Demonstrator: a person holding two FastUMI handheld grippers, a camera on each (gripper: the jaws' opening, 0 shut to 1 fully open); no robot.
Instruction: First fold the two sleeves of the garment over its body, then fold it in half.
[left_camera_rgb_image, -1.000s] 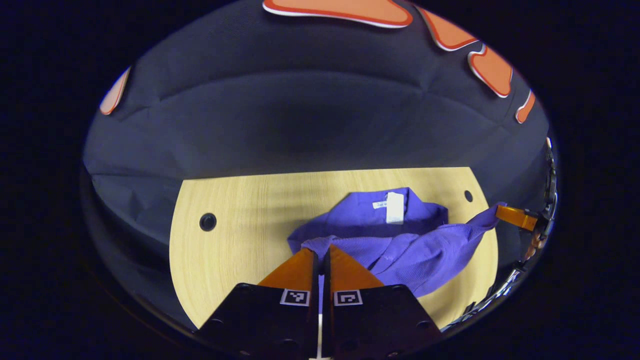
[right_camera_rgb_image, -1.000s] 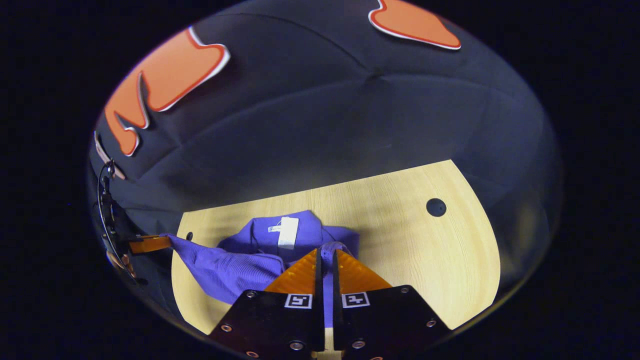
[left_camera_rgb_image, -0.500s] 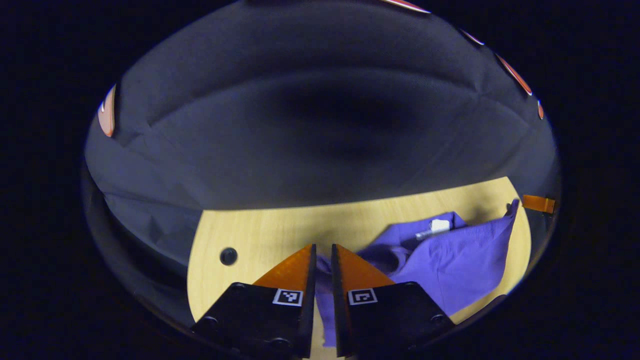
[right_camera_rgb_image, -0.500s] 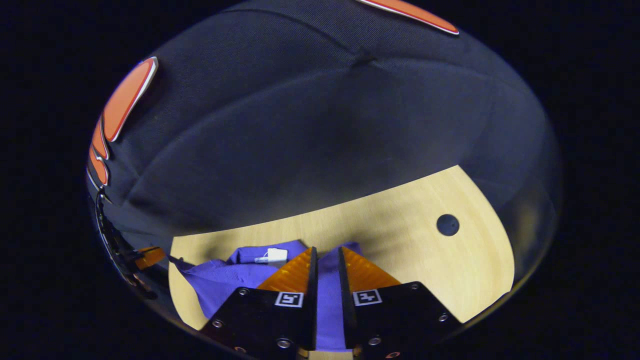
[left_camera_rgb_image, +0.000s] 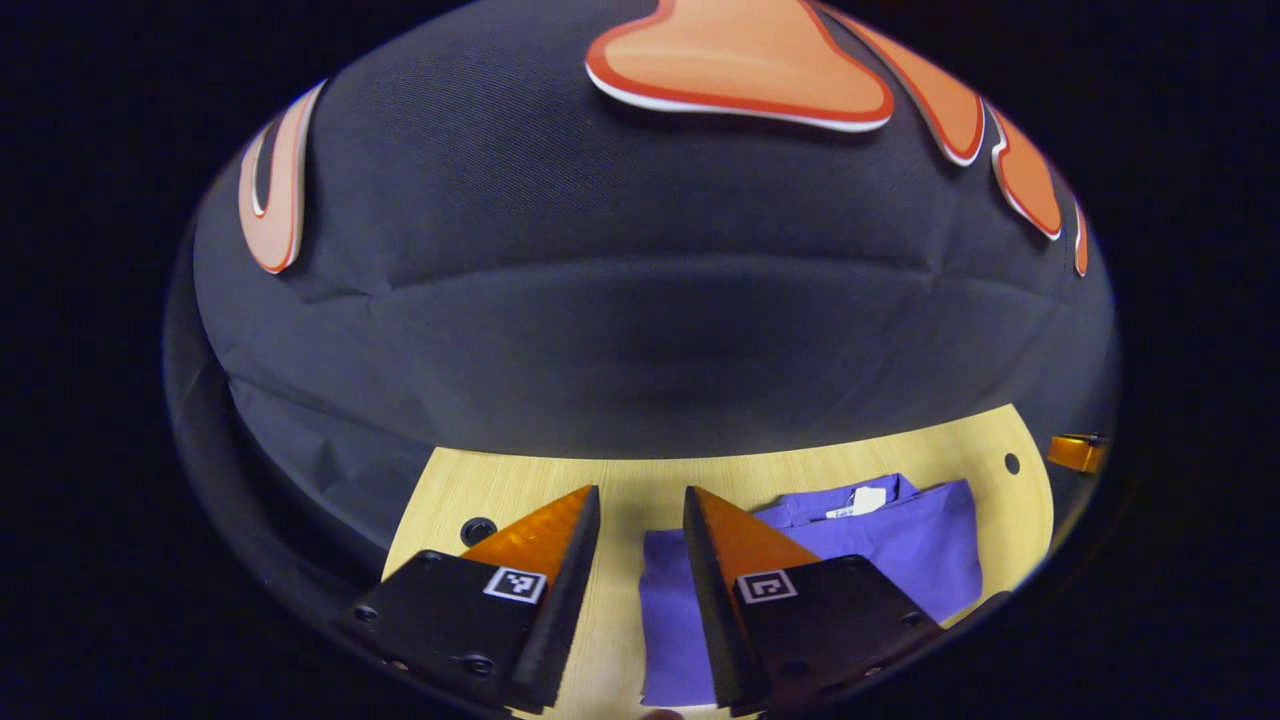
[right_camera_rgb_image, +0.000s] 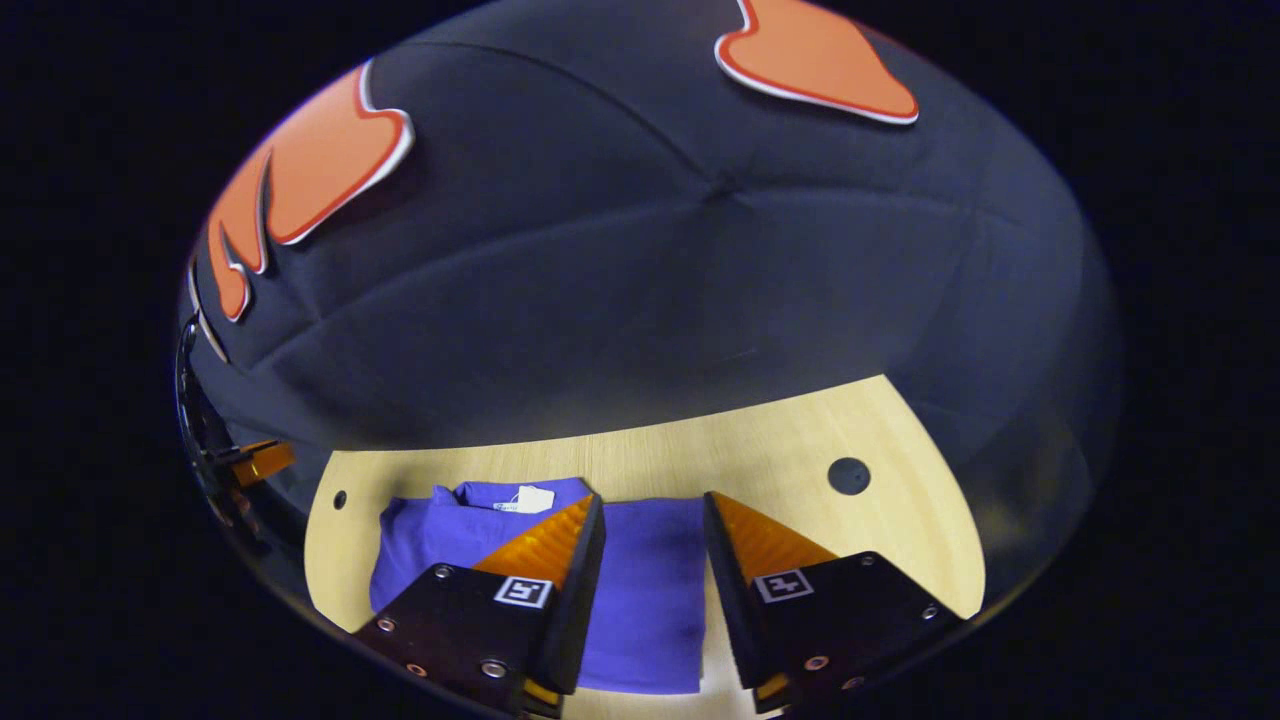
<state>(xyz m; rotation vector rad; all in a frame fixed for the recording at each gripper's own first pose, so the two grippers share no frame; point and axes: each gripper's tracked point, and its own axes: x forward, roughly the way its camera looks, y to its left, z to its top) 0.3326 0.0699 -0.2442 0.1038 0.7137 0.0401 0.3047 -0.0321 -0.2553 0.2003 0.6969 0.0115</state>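
With the folded purple garment (right_camera_rgb_image: 640, 590) flat on the table (right_camera_rgb_image: 800, 500) at lower centre, both left gripper (left_camera_rgb_image: 640, 520) and right gripper (right_camera_rgb_image: 653, 525) spread empty, we withdraw vertically, avoiding snags.

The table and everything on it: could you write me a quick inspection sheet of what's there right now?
Surface: pale wooden table with round holes.
Job's things: purple garment lying flat and folded, white tag at its far edge.
Clutter: nothing seen.
Grippers: left gripper open above the garment's edge; right gripper open above the garment, neither holding it.
Cables: nothing seen.
Surroundings: black cloth wall behind the table.
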